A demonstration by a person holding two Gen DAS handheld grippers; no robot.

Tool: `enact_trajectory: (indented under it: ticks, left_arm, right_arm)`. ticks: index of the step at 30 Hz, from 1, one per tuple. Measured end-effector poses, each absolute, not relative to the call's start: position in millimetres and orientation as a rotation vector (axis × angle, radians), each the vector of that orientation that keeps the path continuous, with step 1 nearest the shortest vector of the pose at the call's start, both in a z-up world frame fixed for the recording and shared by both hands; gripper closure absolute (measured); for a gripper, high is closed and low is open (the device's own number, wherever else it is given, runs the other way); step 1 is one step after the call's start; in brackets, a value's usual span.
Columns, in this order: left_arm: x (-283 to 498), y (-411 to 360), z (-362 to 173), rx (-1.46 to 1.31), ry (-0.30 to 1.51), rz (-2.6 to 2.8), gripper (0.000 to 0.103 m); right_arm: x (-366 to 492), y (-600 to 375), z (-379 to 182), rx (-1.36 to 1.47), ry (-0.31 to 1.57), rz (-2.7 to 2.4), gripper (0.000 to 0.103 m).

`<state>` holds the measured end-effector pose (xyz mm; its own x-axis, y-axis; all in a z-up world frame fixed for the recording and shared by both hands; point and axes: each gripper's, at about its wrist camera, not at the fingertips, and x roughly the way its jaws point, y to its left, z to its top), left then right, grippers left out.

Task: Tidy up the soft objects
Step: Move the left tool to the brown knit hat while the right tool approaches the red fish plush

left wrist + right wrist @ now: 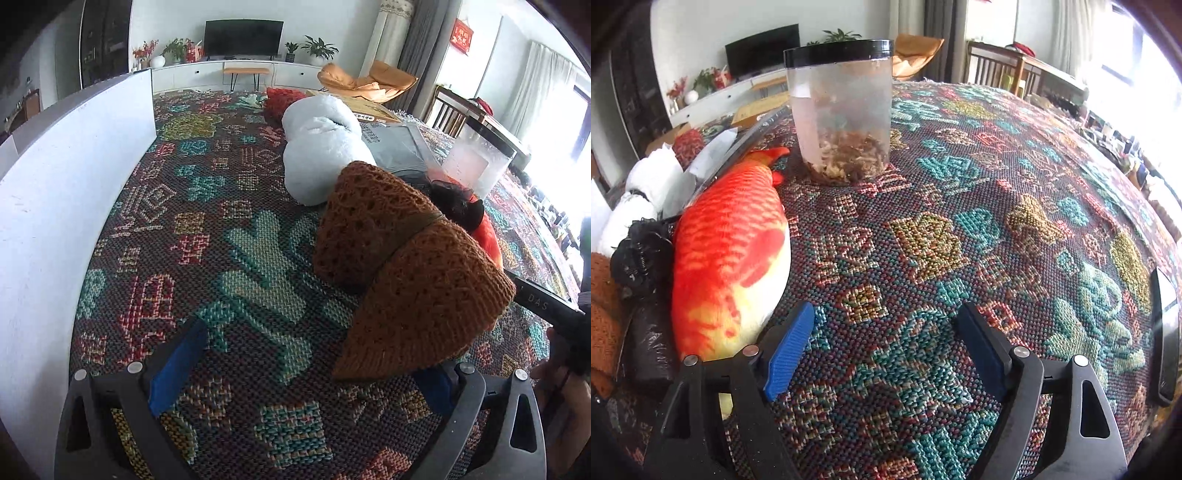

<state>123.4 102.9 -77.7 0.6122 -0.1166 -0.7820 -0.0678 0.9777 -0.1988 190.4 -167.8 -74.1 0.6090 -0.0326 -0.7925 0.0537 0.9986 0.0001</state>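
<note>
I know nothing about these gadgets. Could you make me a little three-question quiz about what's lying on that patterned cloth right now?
1. True or false: the clear plastic jar with the black lid lies tipped on its side.
2. Which soft thing lies right beside the left finger of the right hand-held gripper? A) white fluffy plush roll B) orange-red plush fish C) brown crocheted knit piece
3. Fill in: both the left hand-held gripper and the right one are ____ and hold nothing.

Key: 1 false, it stands upright on the woven patterned cloth. 2 B. 3 open.
</note>
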Motion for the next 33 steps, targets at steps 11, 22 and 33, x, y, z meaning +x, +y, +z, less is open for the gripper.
enact_trajectory:
  ticks: [11,22,33]
  left_arm:
    - [127.5,78.1,-85.0,-0.043,0.945,0.034,0.0]
    - [127.0,76.8,-85.5,-0.039,0.946,0.036,0.0]
    - [126.8,76.9,-85.4,-0.04,0.946,0.035,0.0]
  right_arm:
    - [184.7,-164.7,-76.3,0.022,0.913,-0.054,0.018]
    - [183.7,-164.1,-76.8,0.023,0.913,-0.054,0.018]
    - [183.7,-163.9,-76.8,0.022,0.913,-0.053,0.018]
